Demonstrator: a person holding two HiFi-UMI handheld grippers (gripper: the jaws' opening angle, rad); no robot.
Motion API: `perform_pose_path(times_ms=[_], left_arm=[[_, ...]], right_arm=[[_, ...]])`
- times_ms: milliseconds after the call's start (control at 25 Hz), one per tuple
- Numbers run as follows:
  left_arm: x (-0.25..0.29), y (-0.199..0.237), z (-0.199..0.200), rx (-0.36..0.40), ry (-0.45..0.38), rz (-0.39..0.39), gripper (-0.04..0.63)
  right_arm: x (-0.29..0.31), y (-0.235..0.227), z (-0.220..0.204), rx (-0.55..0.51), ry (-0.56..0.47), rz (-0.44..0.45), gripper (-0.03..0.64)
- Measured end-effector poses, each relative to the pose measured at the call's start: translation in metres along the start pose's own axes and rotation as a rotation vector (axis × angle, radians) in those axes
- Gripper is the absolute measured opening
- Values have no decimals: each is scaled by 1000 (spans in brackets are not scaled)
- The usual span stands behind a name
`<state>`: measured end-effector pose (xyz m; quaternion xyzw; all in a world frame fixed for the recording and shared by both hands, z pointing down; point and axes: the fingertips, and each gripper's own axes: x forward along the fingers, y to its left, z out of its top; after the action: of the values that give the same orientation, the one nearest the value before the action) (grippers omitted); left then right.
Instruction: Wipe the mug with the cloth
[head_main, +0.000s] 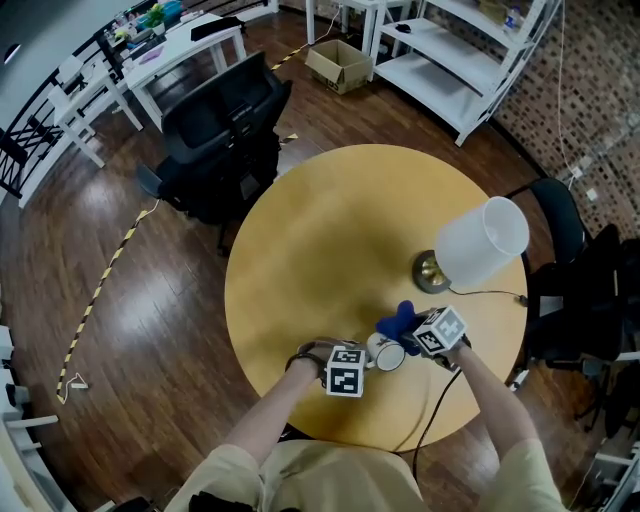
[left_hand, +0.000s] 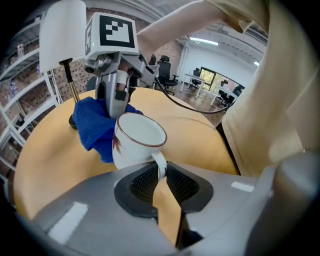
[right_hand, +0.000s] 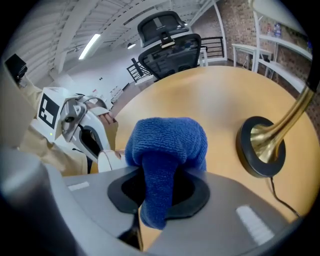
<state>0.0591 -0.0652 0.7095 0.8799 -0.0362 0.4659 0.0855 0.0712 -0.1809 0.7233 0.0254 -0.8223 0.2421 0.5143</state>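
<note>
We hold the mug (left_hand: 135, 142) by its handle. The left gripper (left_hand: 160, 172) is clenched on that thin white loop, and its two dark pads press it from either side. The mug is white with a brown rim line and a small leaf print on its wall. It tilts with its open mouth turned up toward the left gripper's camera. It sits over the table (head_main: 330, 230) close to the near edge, just in front of us. We cannot tell whether its base touches the wood.

The right gripper (right_hand: 157, 190) is grasping the cloth (right_hand: 167, 150), a blue towelling rag. A folded strip of it is pinched between the jaws, and the rest bunches out in a rounded wad beyond the tips. That wad lies against the outer wall of the mug on the side away from the handle. In the left gripper view the blue cloth wraps round the mug's far flank, with the right gripper's jaws just behind it.

From the head view the two grippers meet tip to tip, with the mug and cloth between them. A lamp (head_main: 480, 240) with a white shade stands toward the table's right edge. Its brass base (right_hand: 262, 145) is near the cloth but apart from it, and its cord trails off the near edge. A black office chair (head_main: 225, 130) stands beyond the table's far left edge.
</note>
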Motion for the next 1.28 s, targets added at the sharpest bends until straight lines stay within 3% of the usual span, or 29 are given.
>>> perform_pose_path(times_ms=[160, 320, 520, 880, 1160, 1280], left_arm=[[0, -8, 1, -68, -54, -36, 37], [-5, -9, 1, -199, -154, -65, 35], [-8, -16, -7, -348, -246, -138, 32], [-15, -11, -13, -435, -331, -167, 31], [-25, -8, -29, -445, -304, -113, 34], [-25, -16, -32, -427, -284, -151, 34]], right_arm=[[7, 6, 15, -11, 5, -12, 77], [16, 10, 25, -44, 41, -28, 77], [29, 17, 39, -52, 106, 16, 77], [53, 45, 66, -134, 272, 54, 75], [49, 59, 74, -14, 273, 154, 74], [48, 67, 72, 30, 279, 208, 74]])
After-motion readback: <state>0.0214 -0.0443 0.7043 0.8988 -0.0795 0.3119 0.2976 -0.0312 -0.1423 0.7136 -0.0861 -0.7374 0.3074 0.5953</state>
